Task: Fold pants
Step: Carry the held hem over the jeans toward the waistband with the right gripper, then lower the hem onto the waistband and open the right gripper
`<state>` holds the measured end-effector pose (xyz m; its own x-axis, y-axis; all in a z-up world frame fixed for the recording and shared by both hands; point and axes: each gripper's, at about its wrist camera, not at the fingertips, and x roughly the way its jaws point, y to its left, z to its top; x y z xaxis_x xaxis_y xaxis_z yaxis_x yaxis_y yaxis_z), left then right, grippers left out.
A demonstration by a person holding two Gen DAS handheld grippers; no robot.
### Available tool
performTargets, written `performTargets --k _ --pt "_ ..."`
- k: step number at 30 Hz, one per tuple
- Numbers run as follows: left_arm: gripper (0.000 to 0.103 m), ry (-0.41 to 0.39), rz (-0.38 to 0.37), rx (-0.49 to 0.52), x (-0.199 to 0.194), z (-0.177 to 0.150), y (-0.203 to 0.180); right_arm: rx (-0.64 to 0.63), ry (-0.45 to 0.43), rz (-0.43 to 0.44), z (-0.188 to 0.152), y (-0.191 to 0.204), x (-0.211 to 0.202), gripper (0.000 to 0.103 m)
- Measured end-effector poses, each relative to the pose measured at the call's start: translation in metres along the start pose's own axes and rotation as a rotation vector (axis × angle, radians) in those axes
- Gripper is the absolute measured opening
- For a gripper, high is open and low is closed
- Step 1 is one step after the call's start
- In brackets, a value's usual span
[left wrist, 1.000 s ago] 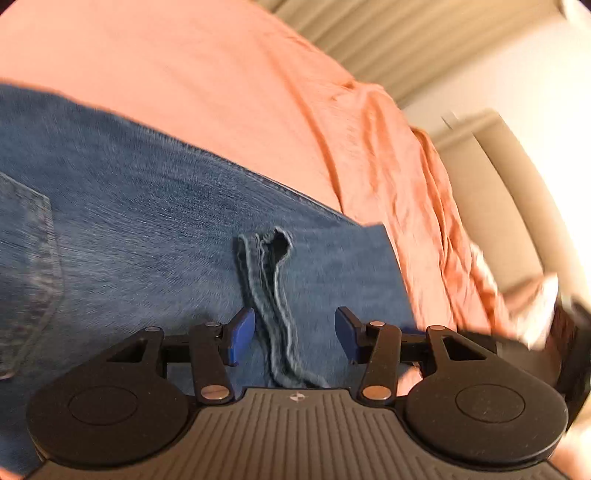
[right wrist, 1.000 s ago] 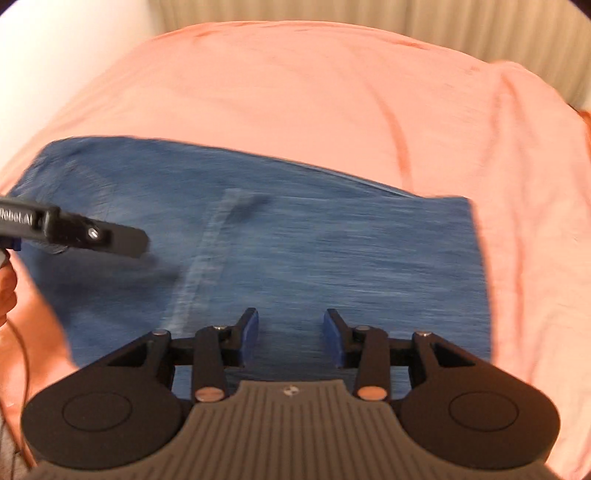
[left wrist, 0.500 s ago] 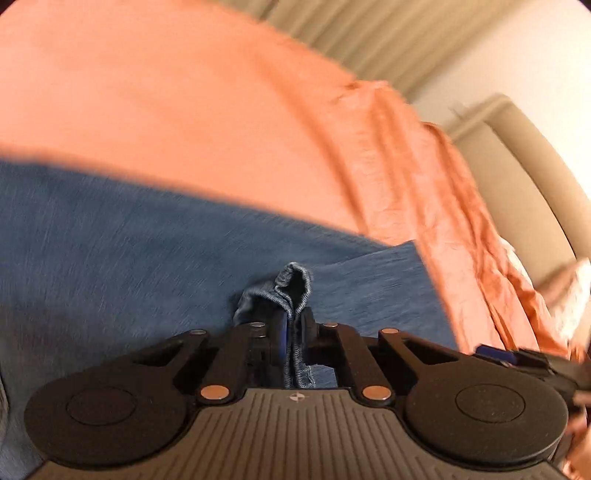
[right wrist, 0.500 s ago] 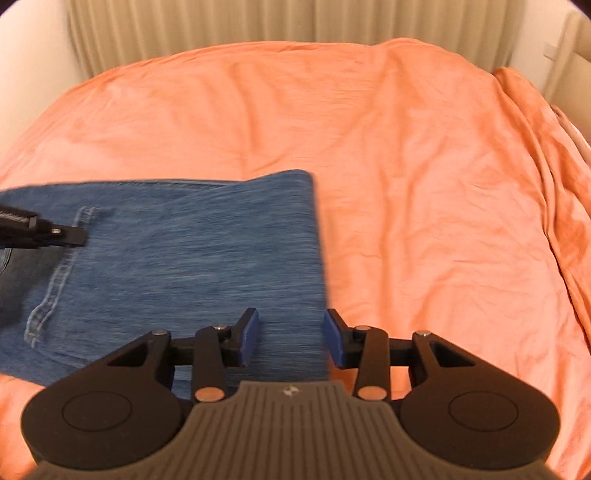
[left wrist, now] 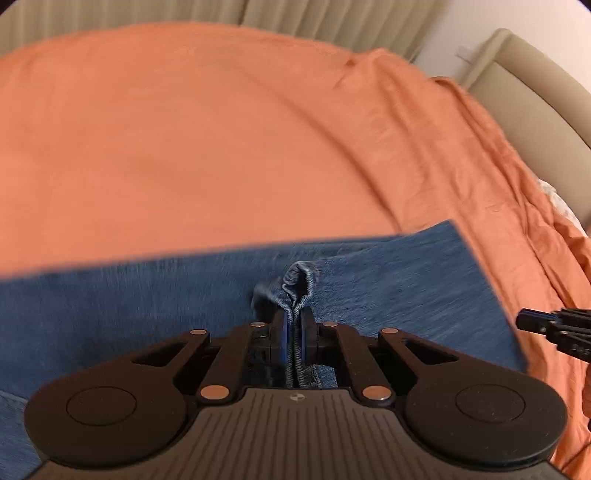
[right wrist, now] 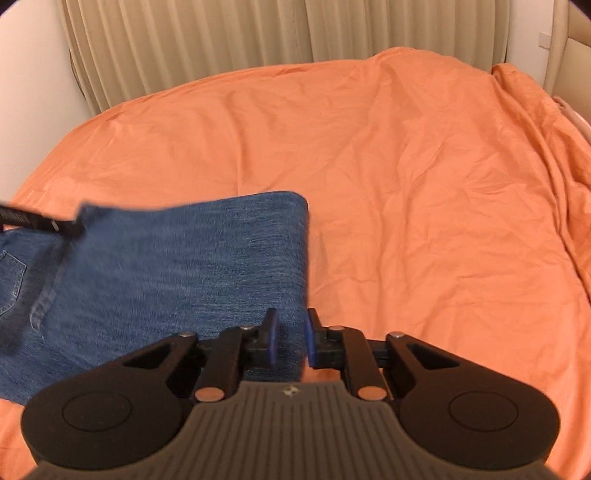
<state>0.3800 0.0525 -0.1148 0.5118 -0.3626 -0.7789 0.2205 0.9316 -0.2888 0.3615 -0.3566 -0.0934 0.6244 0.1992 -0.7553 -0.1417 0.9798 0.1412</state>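
Note:
Blue denim pants (left wrist: 388,288) lie folded on an orange bedsheet (left wrist: 207,140). My left gripper (left wrist: 294,325) is shut on the bunched hem edge of the pants (left wrist: 300,280) and holds it raised. In the right wrist view the pants (right wrist: 192,266) spread left of centre, with their folded right edge running down between my right gripper's fingers. My right gripper (right wrist: 290,341) is narrowed around that fold edge, with a gap still between the blue pads. The left gripper (right wrist: 44,223) shows at the pants' far left corner.
The orange sheet (right wrist: 406,177) covers the whole bed, wrinkled at the right. Beige curtains (right wrist: 258,33) hang behind. A beige headboard (left wrist: 535,110) stands at the right. The right gripper's tip (left wrist: 554,328) shows at the right edge of the left wrist view.
My left gripper closed on the hem and lifted it. My right gripper moved to the pants' right fold edge and its fingers narrowed.

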Motion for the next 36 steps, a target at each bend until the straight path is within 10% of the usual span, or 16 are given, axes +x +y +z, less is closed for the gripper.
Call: performTargets --k 15,22,36 --pt "0.026 0.004 0.067 -0.014 -0.006 -0.006 0.0 -0.022 0.048 0.003 -0.026 0.01 -0.001 0.002" --pt "0.026 -0.012 -0.05 0.023 -0.044 -0.038 -0.022 -0.081 0.017 -0.014 -0.045 0.033 -0.009 0.003" --pt "0.041 0.08 0.063 0.014 -0.028 -0.078 -0.021 -0.091 0.08 -0.086 -0.074 0.044 0.025 0.002"
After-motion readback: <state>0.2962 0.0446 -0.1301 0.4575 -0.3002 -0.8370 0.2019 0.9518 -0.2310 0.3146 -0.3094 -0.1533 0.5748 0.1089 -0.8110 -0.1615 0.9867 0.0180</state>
